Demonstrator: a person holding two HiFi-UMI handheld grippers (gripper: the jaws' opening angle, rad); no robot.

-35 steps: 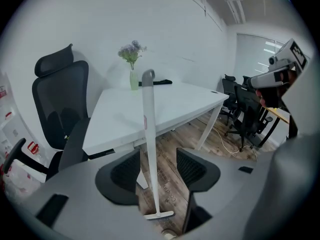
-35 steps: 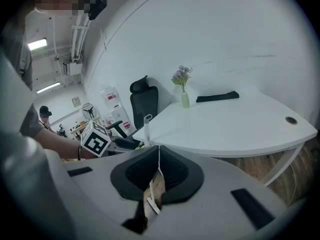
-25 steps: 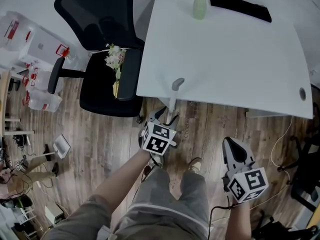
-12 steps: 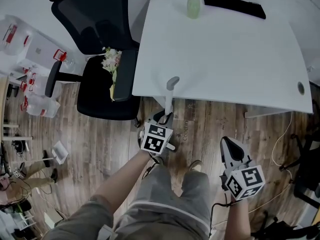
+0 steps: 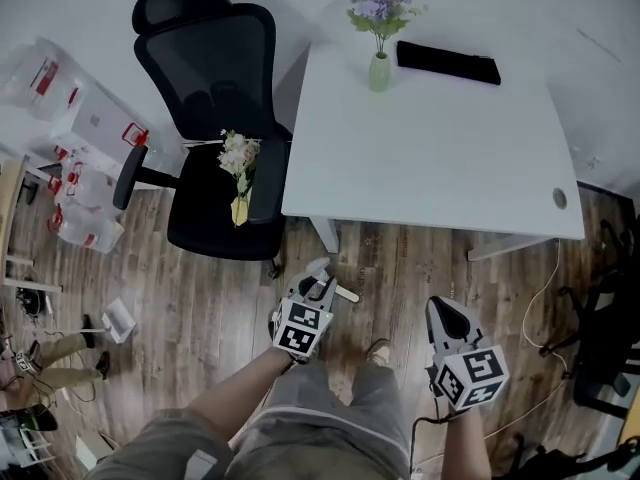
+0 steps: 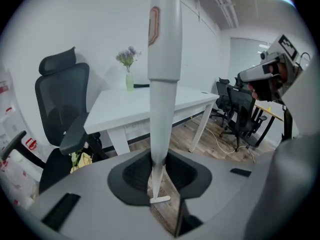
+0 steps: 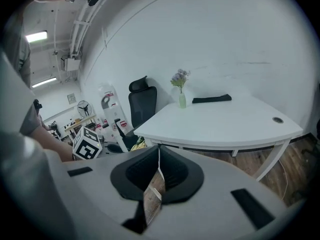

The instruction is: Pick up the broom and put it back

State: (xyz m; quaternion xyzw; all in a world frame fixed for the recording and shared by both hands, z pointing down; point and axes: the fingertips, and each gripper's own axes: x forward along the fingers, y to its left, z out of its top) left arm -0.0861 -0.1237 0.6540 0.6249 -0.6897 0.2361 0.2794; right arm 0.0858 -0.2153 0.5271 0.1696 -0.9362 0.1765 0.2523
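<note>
- Left gripper point(image 6: 161, 178): the jaws have just been closing and now pinch the broom point(image 6: 164, 64) by its handle, with only a narrow gap between them
- Right gripper point(image 7: 156, 180): jaws almost together, nothing between them
- The broom handle stands upright, long axis vertical
- Its tapered part sits between the left jaws, on the near side of the table point(image 6: 120, 106)
</note>
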